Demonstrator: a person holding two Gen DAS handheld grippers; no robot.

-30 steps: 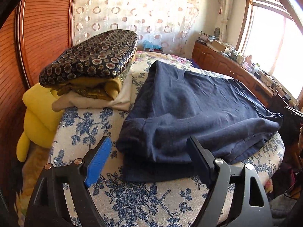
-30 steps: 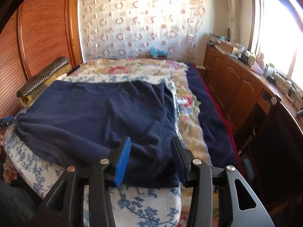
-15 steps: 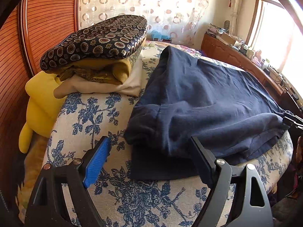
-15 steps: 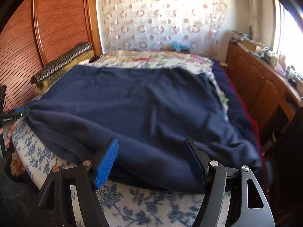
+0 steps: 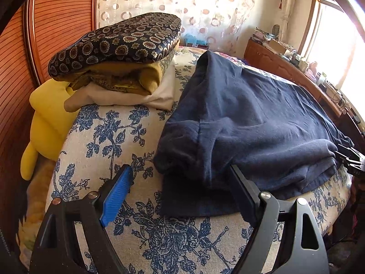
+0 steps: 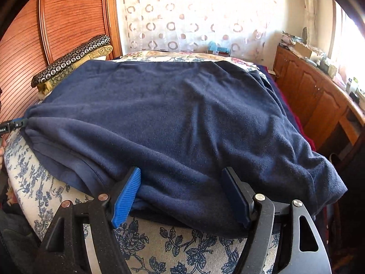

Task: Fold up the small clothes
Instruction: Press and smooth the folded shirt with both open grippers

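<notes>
Your dark blue garment [image 6: 173, 118] lies spread on the flowery bed [image 5: 109, 137]. Your left gripper [image 5: 180, 194] and right gripper [image 6: 182, 194] are both wide apart, holding nothing. Next, I think, pinch the near edge.

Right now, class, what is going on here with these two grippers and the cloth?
A person holds two grippers over a dark navy fleece garment lying partly folded on a blue floral bedspread. The left gripper is open at the garment's left edge; the right gripper is open with its fingers astride the near hem. Neither has gripped it yet.
</notes>
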